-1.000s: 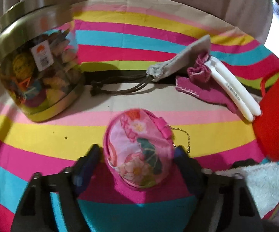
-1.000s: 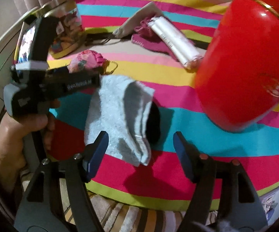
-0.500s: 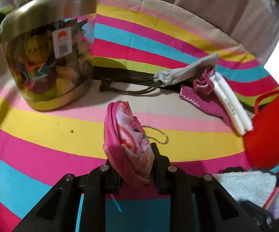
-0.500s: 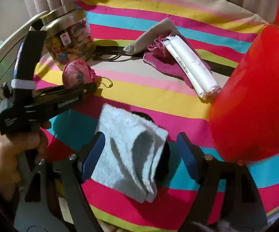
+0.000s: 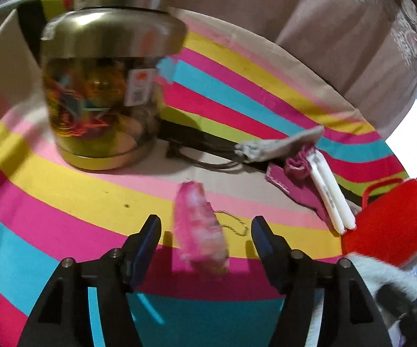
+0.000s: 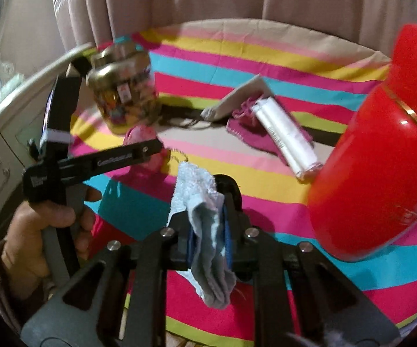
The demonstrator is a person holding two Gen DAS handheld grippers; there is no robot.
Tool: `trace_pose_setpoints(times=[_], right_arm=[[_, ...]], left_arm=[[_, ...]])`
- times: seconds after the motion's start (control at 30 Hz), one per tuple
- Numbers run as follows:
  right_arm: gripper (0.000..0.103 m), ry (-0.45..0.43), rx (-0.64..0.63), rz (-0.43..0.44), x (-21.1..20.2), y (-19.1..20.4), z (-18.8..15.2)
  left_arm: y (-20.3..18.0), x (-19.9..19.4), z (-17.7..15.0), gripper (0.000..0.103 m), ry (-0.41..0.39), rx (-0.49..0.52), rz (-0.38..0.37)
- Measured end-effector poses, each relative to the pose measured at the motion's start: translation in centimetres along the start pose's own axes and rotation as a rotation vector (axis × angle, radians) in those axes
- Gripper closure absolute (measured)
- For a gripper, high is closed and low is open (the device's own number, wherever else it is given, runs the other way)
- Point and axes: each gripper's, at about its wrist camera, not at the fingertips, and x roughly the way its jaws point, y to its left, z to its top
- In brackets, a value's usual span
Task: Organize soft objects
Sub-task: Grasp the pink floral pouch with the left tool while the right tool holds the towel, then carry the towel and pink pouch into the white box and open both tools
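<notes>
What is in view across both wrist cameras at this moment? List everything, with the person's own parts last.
striped cloth: one, multicoloured, covers the surface
jar: one, clear with gold lid, far left, colourful contents
pink pouch: one, floral pink with chain, blurred, between the open left fingers, untouched
grey drawstring bag: one, grey, dark cords, mid-cloth
magenta cloth: one, beside the grey bag
white rolls: two, white, lying on the magenta cloth
red container: one, red, right side
grey sock: one, light grey
left gripper: opening
right gripper: shut on the sock
hand: one, holding the left gripper's handle
</notes>
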Motion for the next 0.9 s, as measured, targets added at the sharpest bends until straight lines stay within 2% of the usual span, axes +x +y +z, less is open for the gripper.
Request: trace_pose_setpoints(times=[0.1, 0.23, 0.33, 0.4, 0.47, 0.53, 0.6, 0.73, 0.83, 0.9], right_arm=[[0.083, -0.009, -0.026, -0.007, -0.5, 0.3, 0.0], [0.078, 0.055, -0.14, -0.009, 0.3, 2.2, -1.4], [0.076, 0.084, -0.168, 0.014, 0.6, 2.8, -2.0], [0.068, 0.083, -0.185, 0.005, 0.2, 3.2, -2.2], [0.049, 0.076, -0.19, 0.007, -0.2, 3.5, -2.4], [0.037, 0.064, -0.193, -0.009, -0.9, 3.7, -2.7], [0.036, 0.057, -0.197, 0.012, -1.2, 3.8, -3.0], [0.036, 0.138, -0.167, -0.001, 0.8, 3.2, -3.0], [0.036, 0.161, -0.133, 0.02, 1.8, 2.6, -2.8], [0.044, 0.155, -0.128, 0.008, 2.2, 2.6, -2.4]], left_arm=[[0.7, 0.5, 0.0, 0.036, 0.027, -0.034, 0.005], [0.8, 0.5, -0.1, 0.036, 0.031, -0.034, 0.011], [0.6, 0.7, -0.2, 0.036, 0.04, -0.027, 0.013], [0.7, 0.8, -0.2, 0.036, 0.043, -0.028, 0.015], [0.7, 0.8, -0.2, 0.036, 0.042, -0.03, 0.015], [0.8, 0.9, -0.2, 0.036, 0.045, -0.031, 0.013], [0.9, 0.9, -0.2, 0.036, 0.045, -0.035, 0.017], [1.2, 0.6, -0.1, 0.036, 0.033, -0.05, 0.028], [1.3, 0.7, -0.2, 0.028, 0.033, -0.049, 0.032], [0.8, 0.9, -0.4, 0.025, 0.04, -0.024, 0.028]])
